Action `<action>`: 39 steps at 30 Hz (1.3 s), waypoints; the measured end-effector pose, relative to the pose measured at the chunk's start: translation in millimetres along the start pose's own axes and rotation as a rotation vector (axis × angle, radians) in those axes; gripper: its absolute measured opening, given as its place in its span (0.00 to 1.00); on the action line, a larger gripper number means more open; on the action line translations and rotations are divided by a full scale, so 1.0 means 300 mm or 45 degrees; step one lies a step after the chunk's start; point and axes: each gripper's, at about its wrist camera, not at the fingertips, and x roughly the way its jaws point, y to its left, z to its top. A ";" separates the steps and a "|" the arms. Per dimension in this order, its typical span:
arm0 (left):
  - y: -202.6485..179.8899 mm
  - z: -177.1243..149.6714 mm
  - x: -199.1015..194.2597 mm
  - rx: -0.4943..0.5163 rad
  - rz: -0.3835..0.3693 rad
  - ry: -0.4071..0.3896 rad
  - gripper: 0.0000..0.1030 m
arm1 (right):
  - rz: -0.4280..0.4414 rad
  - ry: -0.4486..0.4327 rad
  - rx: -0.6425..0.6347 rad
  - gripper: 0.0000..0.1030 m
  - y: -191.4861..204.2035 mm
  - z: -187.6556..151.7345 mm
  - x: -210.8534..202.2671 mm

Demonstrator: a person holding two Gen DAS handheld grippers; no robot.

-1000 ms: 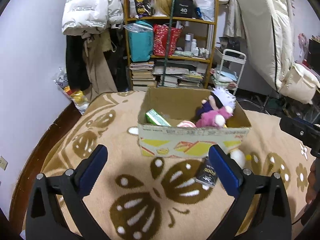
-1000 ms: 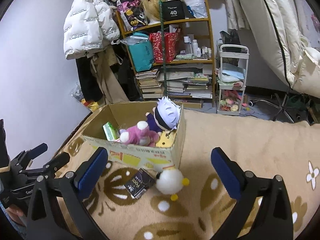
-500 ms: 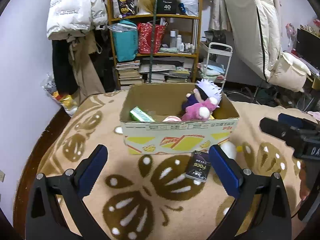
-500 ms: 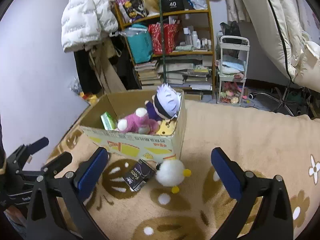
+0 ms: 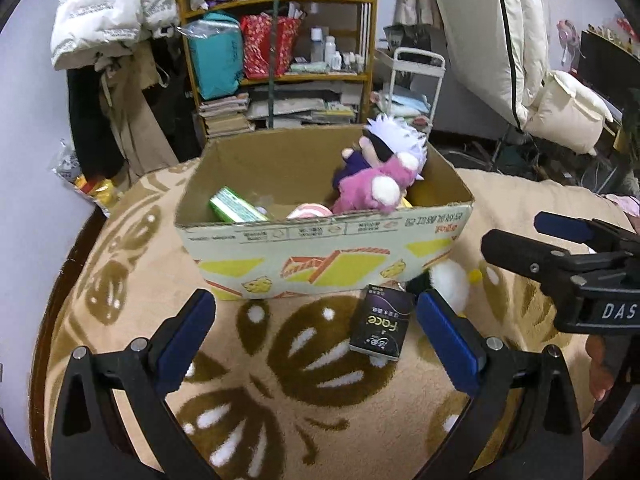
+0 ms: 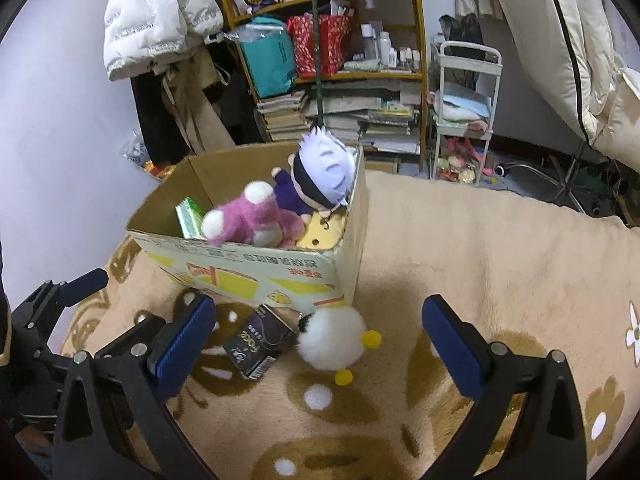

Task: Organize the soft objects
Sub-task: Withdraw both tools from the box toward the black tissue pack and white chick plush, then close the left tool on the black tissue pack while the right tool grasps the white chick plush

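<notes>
Cardboard box [image 6: 256, 276] blocked the far side; black packet [image 6: 256, 340] and white plush [image 6: 332, 338] lay just before it; blanket [image 6: 500, 260] right of the box lay open.

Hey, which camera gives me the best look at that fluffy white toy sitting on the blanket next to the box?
The right wrist view: the white fluffy toy lies fully exposed on the blanket, its yellow bits showing, between the open fingers. In the left wrist view the toy is half hidden behind that gripper's right finger and the cardboard box.
</notes>
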 end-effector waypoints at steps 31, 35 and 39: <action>-0.086 -0.071 0.298 0.074 -0.163 0.237 0.97 | -0.012 0.303 0.102 1.00 -0.074 -0.025 0.294; -0.125 -0.090 0.312 0.124 -0.158 0.252 0.97 | 0.045 0.328 0.118 0.84 -0.083 -0.033 0.299; -0.149 -0.105 0.332 0.153 -0.167 0.277 0.88 | 0.075 0.375 0.118 0.64 -0.091 -0.046 0.325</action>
